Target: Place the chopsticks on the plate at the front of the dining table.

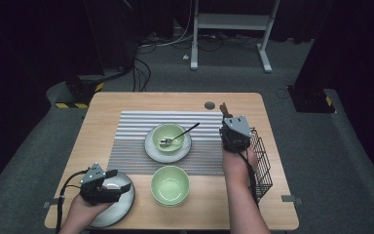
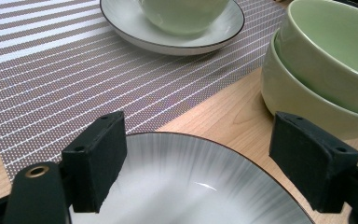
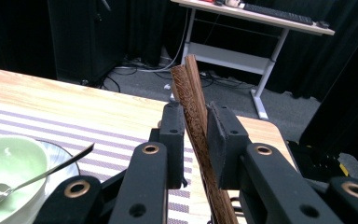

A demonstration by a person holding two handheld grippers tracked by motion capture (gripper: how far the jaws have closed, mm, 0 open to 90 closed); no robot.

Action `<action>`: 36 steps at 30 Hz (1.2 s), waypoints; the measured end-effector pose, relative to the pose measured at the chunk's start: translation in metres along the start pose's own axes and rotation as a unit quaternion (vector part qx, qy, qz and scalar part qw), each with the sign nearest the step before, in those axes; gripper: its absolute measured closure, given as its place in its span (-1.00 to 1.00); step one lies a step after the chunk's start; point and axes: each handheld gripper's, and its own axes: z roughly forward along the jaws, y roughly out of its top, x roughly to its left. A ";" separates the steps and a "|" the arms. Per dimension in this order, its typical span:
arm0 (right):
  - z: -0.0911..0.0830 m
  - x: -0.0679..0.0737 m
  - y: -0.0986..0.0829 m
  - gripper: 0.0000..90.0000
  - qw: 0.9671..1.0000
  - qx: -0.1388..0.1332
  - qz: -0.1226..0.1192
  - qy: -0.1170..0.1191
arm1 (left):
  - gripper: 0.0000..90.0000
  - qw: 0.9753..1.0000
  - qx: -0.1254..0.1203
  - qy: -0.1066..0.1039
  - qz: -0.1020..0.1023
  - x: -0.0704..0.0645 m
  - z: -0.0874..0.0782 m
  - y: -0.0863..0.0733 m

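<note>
My left gripper [image 1: 118, 181] [image 2: 200, 168] stands open low over a grey plate [image 1: 122, 201] [image 2: 191, 191] at the table's front left, one jaw on each side of the plate's far rim. My right gripper [image 1: 228, 119] [image 3: 196, 140] is shut on a pair of brown wooden chopsticks [image 1: 224, 108] [image 3: 193, 93], which stick up between the jaws above the mat's right edge. A green bowl [image 1: 168, 136] [image 3: 4, 163] with a metal spoon [image 1: 182, 134] [image 3: 51, 170] in it sits on a white plate [image 1: 152, 151] [image 2: 121, 23] on the striped placemat [image 1: 131, 146] [image 2: 51, 84].
Two stacked green bowls [image 1: 170, 185] [image 2: 317, 60] stand at the front centre, just right of the grey plate. A black wire basket [image 1: 263, 161] sits at the table's right edge beside my right forearm. A small grey disc [image 1: 209, 105] lies near the far edge.
</note>
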 end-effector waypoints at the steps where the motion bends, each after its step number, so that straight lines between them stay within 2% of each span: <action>1: -0.003 0.000 -0.001 0.70 1.000 -0.002 -0.002 0.001 | -0.57 1.000 0.000 0.000 0.001 0.000 0.000 0.000; 8: -0.024 0.004 -0.006 0.69 1.000 -0.016 -0.013 0.019 | -0.57 1.000 0.002 -0.002 0.008 -0.005 0.001 0.002; 16: -0.036 0.006 -0.011 0.69 0.999 -0.023 -0.024 0.030 | -0.57 1.000 0.002 -0.004 0.012 -0.009 0.002 0.003; 21: -0.043 0.003 -0.009 0.71 0.999 -0.033 -0.028 0.026 | -0.57 1.000 0.003 -0.004 0.013 -0.009 0.003 0.003; 36: -0.052 -0.016 -0.006 0.77 0.999 -0.050 -0.005 0.011 | -0.57 1.000 0.001 -0.003 0.012 -0.008 0.001 0.003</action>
